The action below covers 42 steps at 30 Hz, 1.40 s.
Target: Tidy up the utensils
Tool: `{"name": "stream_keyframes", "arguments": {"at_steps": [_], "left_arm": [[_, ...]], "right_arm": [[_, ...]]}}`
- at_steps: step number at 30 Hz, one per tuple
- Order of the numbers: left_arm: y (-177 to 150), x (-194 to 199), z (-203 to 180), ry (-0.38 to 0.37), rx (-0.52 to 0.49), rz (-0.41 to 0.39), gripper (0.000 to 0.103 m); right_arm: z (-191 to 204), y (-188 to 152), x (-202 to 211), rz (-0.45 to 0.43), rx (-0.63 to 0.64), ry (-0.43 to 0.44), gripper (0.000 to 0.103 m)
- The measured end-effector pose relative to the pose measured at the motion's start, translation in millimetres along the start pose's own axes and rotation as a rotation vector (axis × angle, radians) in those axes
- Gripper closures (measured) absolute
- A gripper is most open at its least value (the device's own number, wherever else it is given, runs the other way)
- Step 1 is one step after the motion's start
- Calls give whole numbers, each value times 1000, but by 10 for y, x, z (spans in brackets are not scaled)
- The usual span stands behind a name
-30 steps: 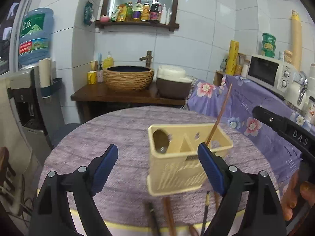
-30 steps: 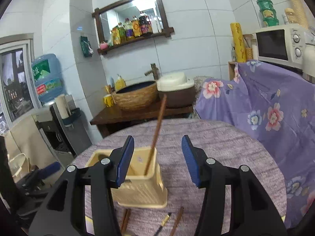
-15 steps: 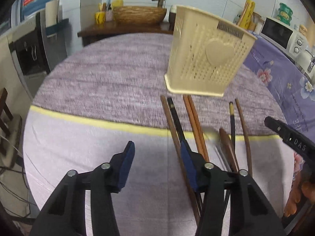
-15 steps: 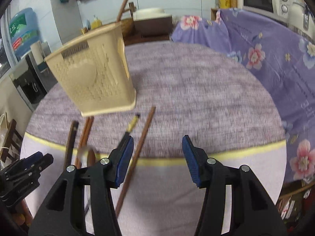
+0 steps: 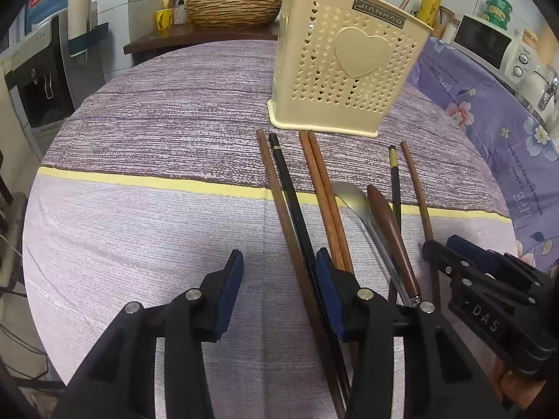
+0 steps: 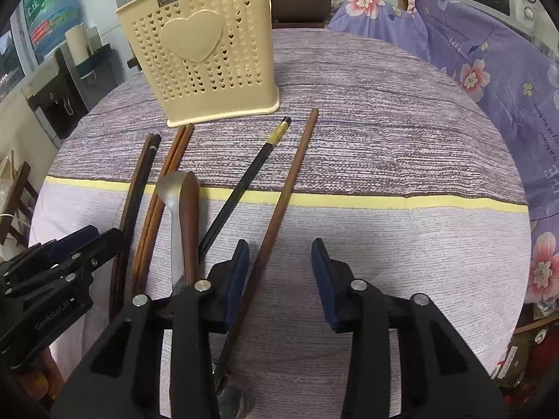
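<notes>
Left gripper part open, closing, nothing between its pads. Right gripper part open, closing around a brown chopstick, not pinched. Holder ahead of both, utensils between.

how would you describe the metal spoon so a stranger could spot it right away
Start at the cream holder with the heart on the round table. In the row of sticks before it lies the metal spoon, beside a brown wooden one. It alone is silver-grey.
</notes>
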<state>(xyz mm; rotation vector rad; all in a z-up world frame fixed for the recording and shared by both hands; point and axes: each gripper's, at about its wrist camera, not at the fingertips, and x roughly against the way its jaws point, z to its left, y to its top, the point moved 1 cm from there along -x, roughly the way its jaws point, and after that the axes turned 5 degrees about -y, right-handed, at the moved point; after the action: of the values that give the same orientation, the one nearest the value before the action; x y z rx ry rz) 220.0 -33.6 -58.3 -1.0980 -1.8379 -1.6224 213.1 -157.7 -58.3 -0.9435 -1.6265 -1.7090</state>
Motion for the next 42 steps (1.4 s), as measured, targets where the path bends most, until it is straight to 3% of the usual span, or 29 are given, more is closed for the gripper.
{"name": "stream_keyframes", "arguments": {"at_steps": [6,11,19,33,35,37,39,42], "left_arm": [[0,4,-14,3,2,0,59],[10,44,2,1,4,-10,59],[12,18,13,-8,11,4,59],[-7,7,7,35,-30,2,63],[-5,23,64,39,-24,3,63],[-1,41,126,41,-16,5,63],[4,60,186,21,0,7,63],[35,88,280,48,17,2,63]], "right_arm": [[45,42,-36,-10,25,-27,91],[-143,156,-66,21,-19,29,94],[-557,194,-93,35,-86,12,96],[-488,159,-107,7,-36,-1,94],[-504,165,-107,9,-38,0,89],[-517,171,-94,1,-40,-4,69],[-529,182,-63,-22,-38,-3,58],[-541,195,-36,-40,-23,-2,58]]}}
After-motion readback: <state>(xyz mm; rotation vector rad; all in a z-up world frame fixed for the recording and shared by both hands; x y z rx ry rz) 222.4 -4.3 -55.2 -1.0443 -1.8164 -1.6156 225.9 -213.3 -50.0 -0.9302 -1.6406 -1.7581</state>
